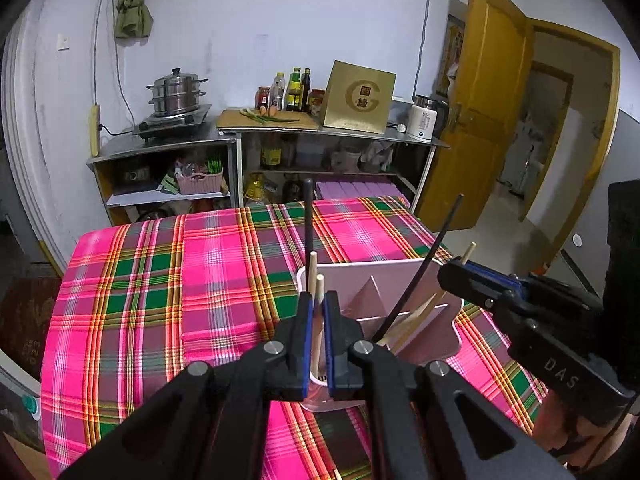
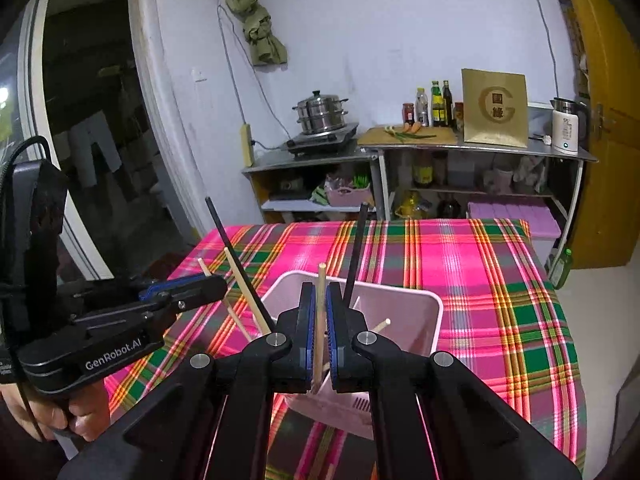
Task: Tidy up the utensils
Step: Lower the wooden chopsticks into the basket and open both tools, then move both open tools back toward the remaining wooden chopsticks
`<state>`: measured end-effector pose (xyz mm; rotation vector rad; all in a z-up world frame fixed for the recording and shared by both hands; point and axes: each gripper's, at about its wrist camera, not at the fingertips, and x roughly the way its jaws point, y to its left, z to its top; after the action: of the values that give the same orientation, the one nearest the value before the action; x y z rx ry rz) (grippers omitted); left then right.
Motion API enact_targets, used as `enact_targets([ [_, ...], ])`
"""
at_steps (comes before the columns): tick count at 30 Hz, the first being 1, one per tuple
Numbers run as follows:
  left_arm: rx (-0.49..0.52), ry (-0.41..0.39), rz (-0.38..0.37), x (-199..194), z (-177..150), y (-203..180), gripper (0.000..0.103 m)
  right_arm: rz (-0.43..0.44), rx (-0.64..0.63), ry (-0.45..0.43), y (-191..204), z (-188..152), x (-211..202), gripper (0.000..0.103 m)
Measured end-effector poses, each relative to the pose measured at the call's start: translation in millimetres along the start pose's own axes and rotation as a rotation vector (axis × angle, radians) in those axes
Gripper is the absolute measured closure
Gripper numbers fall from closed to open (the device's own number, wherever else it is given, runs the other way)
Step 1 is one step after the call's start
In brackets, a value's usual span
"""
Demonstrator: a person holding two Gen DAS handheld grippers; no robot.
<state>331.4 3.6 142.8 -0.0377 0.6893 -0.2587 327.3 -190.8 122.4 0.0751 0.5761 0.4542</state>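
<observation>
Gold box (image 1: 359,98) marked "G"

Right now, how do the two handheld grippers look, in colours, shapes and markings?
Both are black plastic. The left gripper and the right gripper each have two flat jaws lined with blue pads, carried on angular linkage arms with round silver pivot pins. Seen from the side, the left one's body reads "GenRobot.AI" in white, the right one's shows the letters "DAS". A thin black cable hangs by the left handle.
</observation>
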Motion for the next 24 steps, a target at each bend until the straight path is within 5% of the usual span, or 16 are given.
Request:
enact_targets([
  [24,-0.024,-0.065,-0.038,-59,-41,-8,0.085,0.032,-0.026,-0.064,10,-29,-65,0.091],
])
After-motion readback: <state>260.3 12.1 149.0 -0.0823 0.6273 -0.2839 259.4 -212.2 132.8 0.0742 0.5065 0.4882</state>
